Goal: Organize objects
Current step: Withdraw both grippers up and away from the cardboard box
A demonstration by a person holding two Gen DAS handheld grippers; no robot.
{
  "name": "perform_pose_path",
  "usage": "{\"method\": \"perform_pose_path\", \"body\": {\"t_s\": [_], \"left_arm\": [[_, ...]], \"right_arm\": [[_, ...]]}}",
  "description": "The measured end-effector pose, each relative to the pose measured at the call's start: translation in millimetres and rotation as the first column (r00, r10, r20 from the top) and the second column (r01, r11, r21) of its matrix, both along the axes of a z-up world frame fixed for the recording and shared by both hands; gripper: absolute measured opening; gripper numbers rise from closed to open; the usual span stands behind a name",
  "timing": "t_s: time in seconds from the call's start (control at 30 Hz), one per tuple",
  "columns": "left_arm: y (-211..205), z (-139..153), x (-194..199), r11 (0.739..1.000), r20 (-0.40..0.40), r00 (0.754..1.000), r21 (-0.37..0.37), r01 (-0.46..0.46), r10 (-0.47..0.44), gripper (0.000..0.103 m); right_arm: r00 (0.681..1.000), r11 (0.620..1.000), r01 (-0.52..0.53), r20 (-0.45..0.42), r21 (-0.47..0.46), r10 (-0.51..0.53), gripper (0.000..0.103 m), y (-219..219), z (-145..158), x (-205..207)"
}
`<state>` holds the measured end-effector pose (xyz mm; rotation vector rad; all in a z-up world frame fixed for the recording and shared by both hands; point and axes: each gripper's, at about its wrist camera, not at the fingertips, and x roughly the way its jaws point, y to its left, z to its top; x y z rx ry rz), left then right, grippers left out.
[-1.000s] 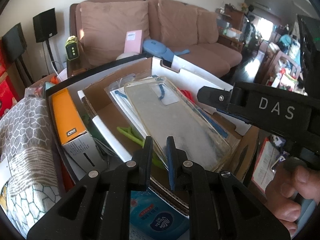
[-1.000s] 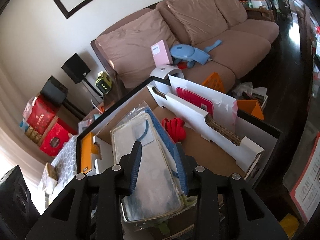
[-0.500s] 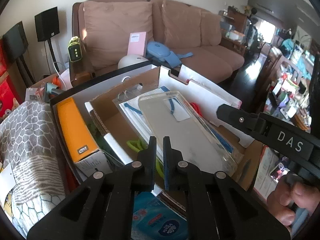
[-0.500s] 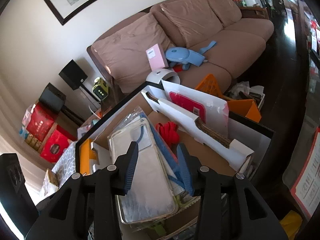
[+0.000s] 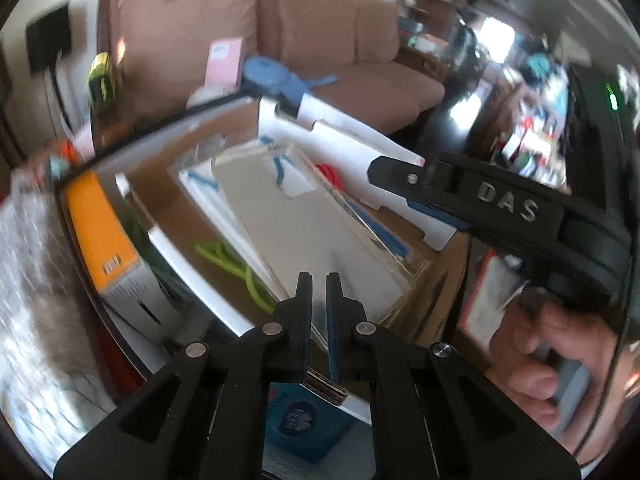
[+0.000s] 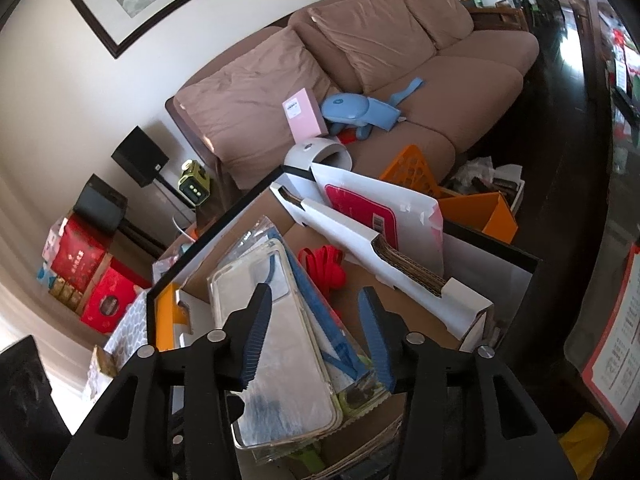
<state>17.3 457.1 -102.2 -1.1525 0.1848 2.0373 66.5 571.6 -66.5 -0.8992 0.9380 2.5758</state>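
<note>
Both of my grippers tilt down over the open cardboard box (image 6: 404, 276) that carries the things to be sorted. My left gripper (image 5: 319, 280) is nearly closed, its two fingers parallel with only a thin slit between them and nothing caught there; it hovers over the near edge of the box, just above the near end of the clear phone case (image 5: 316, 232). My right gripper (image 6: 316, 316) is in the middle of opening, its blue ribbed pads parting, and the case (image 6: 280, 340) lies below the gap with the pads off it. That case sits on top of a stack of clear plastic packets with blue strips (image 6: 316, 296), running lengthwise from the near edge toward the far left corner of the box. Beside the stack, toward the far side, lies a bundle of red cord (image 6: 326, 266); a green cord (image 5: 232, 260) lies on the box floor by the left wall, beyond which stands an orange and white carton (image 5: 104, 236). In the left view my right hand (image 5: 560, 356) wraps its handle low at the right edge, with the black gripper body reaching out above the box's right wall. A brown sofa (image 6: 360, 60) stands behind the box.
</note>
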Motion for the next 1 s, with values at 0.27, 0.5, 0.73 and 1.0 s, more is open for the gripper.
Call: {"method": "perform_pose_path", "body": {"t_s": [0.27,0.5,0.73,1.0], "left_arm": [[-0.5,-10.2,-7.7,0.999,0.045,0.998,-0.020,-0.038,0.039,0.006],[10.0,-13.5,-13.9,1.000,0.101,0.994,0.001,-0.031,0.031,0.006],[23.5,-14.4,-21.6,0.999,0.162,0.986,0.027,-0.035,0.030,0.006],[18.1,-16.8,-16.2,0.999,0.172,0.985,0.051,-0.016,0.007,0.006]], "right_arm": [[1.000,1.000,-0.005,-0.002,-0.001,0.005,0.048,-1.3,0.2,0.7],[1.000,1.000,-0.003,-0.003,0.002,0.003,0.048,-1.7,0.4,0.6],[0.999,0.998,0.030,0.011,0.053,-0.031,0.048,-4.3,4.0,1.1],[0.999,0.998,0.029,0.016,0.050,-0.030,0.050,-1.2,1.3,-0.1]]}}
